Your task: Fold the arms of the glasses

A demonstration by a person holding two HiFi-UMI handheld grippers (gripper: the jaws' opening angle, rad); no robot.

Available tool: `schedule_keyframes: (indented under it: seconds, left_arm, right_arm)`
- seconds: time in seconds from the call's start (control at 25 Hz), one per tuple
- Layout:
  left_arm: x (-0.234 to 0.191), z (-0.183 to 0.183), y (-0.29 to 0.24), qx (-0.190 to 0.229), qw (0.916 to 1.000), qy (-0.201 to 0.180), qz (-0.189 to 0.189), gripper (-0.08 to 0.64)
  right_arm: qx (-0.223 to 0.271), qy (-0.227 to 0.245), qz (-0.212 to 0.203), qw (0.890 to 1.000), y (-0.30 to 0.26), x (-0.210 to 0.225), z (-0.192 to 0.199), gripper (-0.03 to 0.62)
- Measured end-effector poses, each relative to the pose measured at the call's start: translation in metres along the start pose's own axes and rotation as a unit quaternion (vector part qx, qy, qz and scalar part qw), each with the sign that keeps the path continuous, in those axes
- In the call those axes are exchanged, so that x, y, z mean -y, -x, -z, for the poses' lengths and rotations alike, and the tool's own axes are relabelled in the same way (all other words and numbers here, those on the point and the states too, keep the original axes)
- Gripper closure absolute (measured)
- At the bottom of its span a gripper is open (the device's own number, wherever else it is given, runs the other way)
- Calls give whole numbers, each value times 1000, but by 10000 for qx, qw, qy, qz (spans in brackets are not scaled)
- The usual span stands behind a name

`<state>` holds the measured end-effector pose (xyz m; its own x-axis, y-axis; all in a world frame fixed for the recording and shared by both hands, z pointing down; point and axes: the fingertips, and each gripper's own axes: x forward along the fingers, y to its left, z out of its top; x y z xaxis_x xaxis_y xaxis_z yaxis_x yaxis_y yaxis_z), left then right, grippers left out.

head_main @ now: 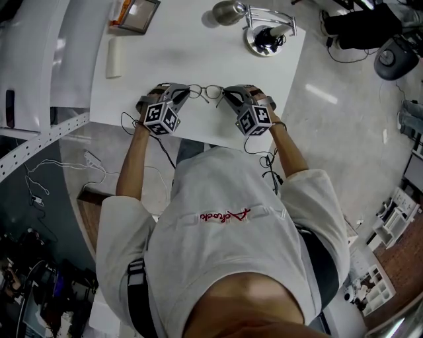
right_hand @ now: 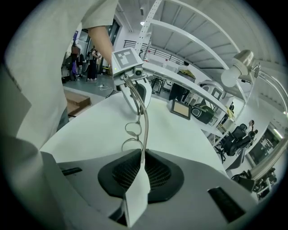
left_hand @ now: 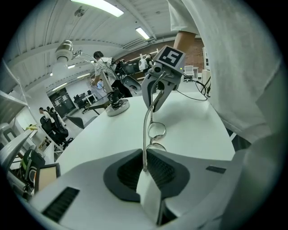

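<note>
Thin metal-framed glasses (head_main: 206, 91) with round lenses hang between my two grippers, just above the near edge of the white table (head_main: 192, 53). My left gripper (head_main: 182, 94) is shut on their left end. My right gripper (head_main: 228, 96) is shut on their right end. In the left gripper view a thin metal bar runs from my left gripper (left_hand: 144, 167) up to the right gripper (left_hand: 155, 93), with the lenses (left_hand: 156, 131) beside it. From the right gripper view, the same bar leaves my right gripper (right_hand: 142, 161) toward the left gripper (right_hand: 131, 92), past the lenses (right_hand: 132, 129).
A desk lamp (head_main: 263, 32) with a round base stands at the table's far right. At the far left are a framed picture (head_main: 137, 14) and a white cylinder (head_main: 114, 57). Cables (head_main: 99, 165) trail over the floor below the table's near edge.
</note>
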<state>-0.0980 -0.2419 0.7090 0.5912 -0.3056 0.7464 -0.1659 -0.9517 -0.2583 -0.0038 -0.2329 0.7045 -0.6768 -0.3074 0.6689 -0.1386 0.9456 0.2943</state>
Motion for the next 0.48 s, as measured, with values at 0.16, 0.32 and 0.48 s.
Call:
schedule_keyframes:
  seconds: [0.16,0.32,0.48]
  left_arm:
    - [0,-6,-14,-56,9997,-107,218,508]
    - [3,-6,-23,-175,9986,-266,426,508]
    - [9,-5,-32,-339,9966,-338,670,508]
  right_arm:
    - [-3,-57,-49,10000,1,-1,2,540]
    - [0,-101,-62,9999,1,1,2,540]
    - [-24,-91,-88,9999,0,1,2,540]
